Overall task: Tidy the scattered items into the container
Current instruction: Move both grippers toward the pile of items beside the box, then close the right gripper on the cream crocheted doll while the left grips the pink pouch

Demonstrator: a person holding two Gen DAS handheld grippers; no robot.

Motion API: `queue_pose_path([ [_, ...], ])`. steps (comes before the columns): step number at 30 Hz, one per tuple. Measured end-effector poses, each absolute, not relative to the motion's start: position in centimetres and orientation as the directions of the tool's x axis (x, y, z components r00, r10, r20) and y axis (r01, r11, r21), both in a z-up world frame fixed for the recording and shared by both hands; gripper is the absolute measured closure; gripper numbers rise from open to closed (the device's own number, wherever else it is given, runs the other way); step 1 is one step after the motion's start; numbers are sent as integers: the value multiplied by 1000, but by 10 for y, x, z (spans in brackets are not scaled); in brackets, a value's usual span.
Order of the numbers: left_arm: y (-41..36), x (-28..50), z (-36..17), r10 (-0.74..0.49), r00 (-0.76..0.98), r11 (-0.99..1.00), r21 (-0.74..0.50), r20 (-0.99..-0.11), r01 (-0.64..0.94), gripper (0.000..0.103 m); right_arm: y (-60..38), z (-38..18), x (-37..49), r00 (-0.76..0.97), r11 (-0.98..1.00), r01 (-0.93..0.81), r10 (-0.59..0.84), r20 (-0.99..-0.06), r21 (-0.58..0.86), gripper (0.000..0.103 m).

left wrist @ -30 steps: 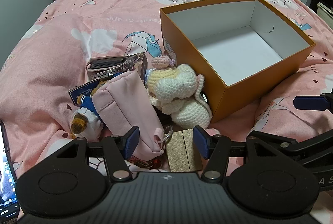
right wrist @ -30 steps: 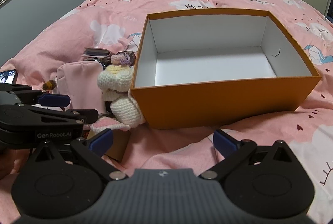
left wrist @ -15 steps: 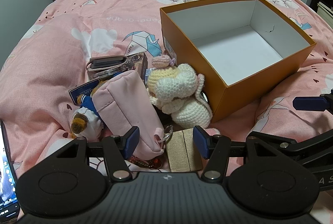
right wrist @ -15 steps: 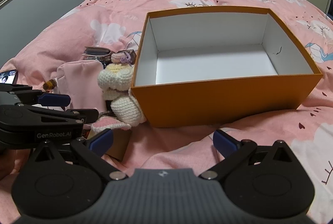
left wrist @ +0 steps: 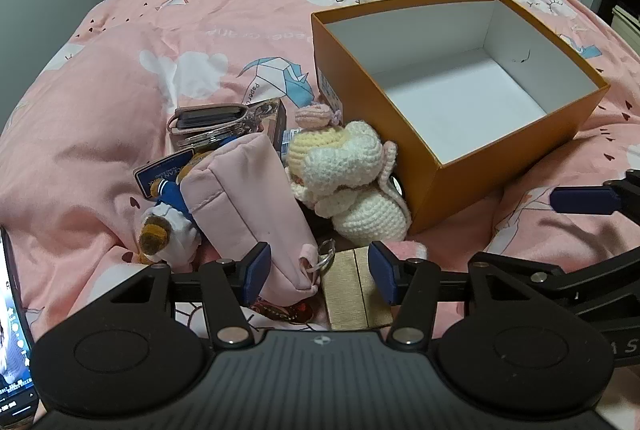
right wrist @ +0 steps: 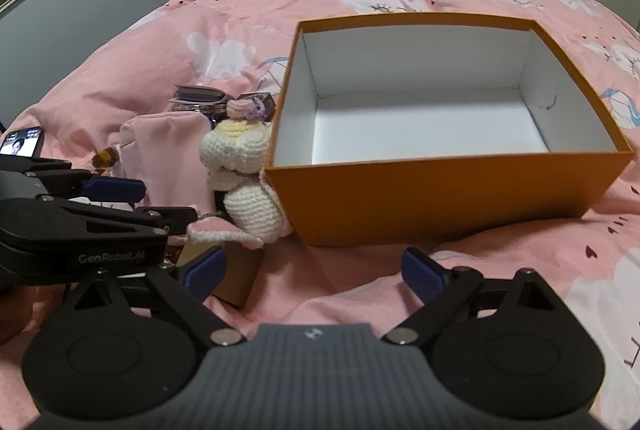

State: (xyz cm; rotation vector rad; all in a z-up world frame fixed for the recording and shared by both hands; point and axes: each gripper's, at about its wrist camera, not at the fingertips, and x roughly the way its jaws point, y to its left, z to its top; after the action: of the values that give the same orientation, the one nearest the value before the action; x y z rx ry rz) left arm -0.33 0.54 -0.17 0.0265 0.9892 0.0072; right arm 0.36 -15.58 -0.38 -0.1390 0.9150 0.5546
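The left gripper [left wrist: 318,272] is closing, its pads straddling the pouch [left wrist: 248,214] end and a tan block [left wrist: 352,290] without pressing either. The right gripper [right wrist: 312,270] stands spread over bare bedding [right wrist: 340,282]. The crochet doll [left wrist: 348,174] leans against the empty orange box [left wrist: 404,134], keys [left wrist: 212,122] behind.

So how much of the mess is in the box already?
None yet. The orange box is empty. The left claw is closing around the pink pouch and a small tan box, not gripping yet. The right claw is open over bare bedding. The crochet doll, bear and wallet remain.
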Motion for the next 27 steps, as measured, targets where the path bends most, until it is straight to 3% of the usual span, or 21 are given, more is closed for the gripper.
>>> queue_pose_path([
  [12, 14, 0, 13, -8, 573, 1000, 6, -820, 24, 40, -143, 7, 8, 486, 786, -612, 459, -744, 86, 45],
  [27, 64, 8, 43, 13, 582, 1000, -1, -813, -25, 39, -101, 23, 12, 450, 661, -748, 560, -696, 48, 46],
])
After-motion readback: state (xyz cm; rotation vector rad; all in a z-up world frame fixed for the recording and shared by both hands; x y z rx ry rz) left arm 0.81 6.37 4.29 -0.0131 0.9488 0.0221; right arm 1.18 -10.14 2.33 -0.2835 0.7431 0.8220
